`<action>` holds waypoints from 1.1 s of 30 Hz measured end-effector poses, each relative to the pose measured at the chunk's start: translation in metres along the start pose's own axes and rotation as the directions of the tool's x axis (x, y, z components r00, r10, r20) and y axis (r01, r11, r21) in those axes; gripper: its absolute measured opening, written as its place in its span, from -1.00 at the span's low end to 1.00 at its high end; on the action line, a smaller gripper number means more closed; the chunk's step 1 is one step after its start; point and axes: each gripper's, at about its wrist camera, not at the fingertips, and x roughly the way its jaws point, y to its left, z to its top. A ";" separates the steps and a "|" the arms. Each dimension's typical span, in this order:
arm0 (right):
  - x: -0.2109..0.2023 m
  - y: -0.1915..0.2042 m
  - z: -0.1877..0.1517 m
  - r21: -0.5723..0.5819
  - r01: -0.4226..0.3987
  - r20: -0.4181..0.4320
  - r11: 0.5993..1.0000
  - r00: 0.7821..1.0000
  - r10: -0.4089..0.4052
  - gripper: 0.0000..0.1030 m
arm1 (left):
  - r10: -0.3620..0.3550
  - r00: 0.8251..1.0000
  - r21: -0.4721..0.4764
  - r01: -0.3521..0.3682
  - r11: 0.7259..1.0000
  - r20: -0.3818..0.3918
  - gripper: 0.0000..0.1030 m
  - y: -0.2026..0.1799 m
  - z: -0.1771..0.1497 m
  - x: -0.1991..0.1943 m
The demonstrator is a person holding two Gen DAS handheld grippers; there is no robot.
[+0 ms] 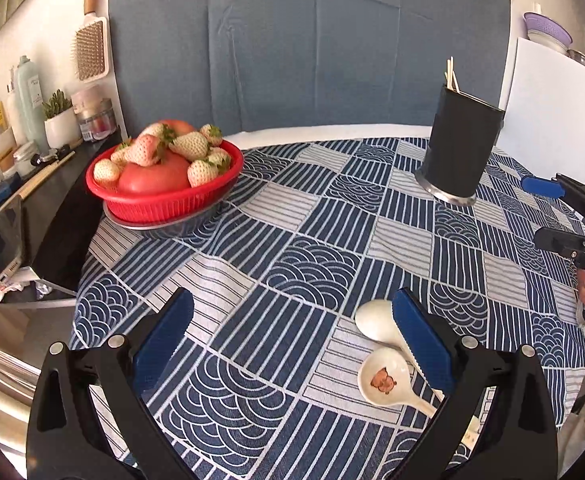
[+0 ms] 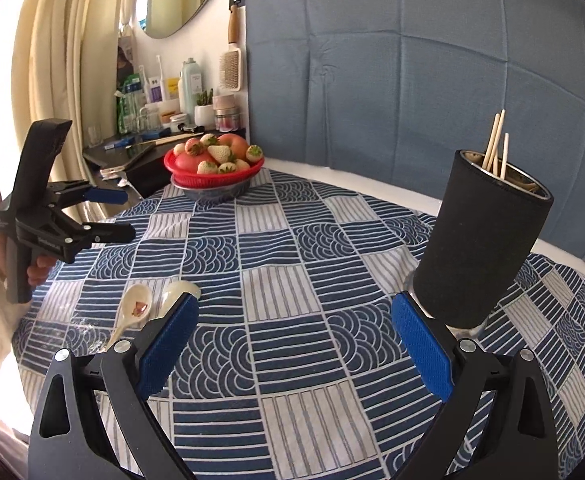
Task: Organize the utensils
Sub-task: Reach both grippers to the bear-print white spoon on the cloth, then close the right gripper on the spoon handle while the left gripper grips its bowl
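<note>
Two white spoons (image 1: 388, 354) on the tablecloth (image 1: 276, 248) beside the left gripper's (image 1: 292, 320) spread fingers, right gripper (image 2: 294, 320) likewise released.

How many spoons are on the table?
2. The plain white spoon lies on the tablecloth, partly behind the left claw. The spoon with a picture lies right beside it, nearer the camera. Others may hide inside the black holder.

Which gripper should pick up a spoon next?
Probably left: the left gripper is open with both spoons right beside its finger. The right gripper, also open, sits nearer the black holder.
</note>
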 end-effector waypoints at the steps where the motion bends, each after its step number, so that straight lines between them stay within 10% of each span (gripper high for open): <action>1: 0.001 0.003 -0.003 0.012 -0.016 -0.012 1.000 1.000 0.016 0.80 | -0.020 1.000 0.007 0.020 1.000 -0.016 0.89 0.000 -0.004 0.003; 16: 0.022 0.070 -0.047 0.031 -0.209 -0.238 0.977 0.948 0.211 0.80 | -0.214 0.969 0.069 0.223 0.972 -0.124 0.69 -0.008 -0.031 0.014; 21: 0.024 0.100 -0.058 -0.015 -0.272 -0.290 0.962 0.922 0.256 0.80 | -0.279 0.939 0.073 0.299 0.952 -0.201 0.10 -0.018 -0.035 0.026; 25: 0.026 0.114 -0.065 -0.033 -0.295 -0.321 0.955 0.908 0.269 0.80 | -0.273 0.943 0.092 0.294 0.951 -0.192 -0.86 -0.024 -0.039 0.025; 33: 0.024 0.130 -0.068 -0.029 -0.313 -0.328 0.949 0.900 0.287 0.77 | -0.229 0.955 0.068 0.245 0.967 -0.186 -0.87 -0.026 -0.040 0.018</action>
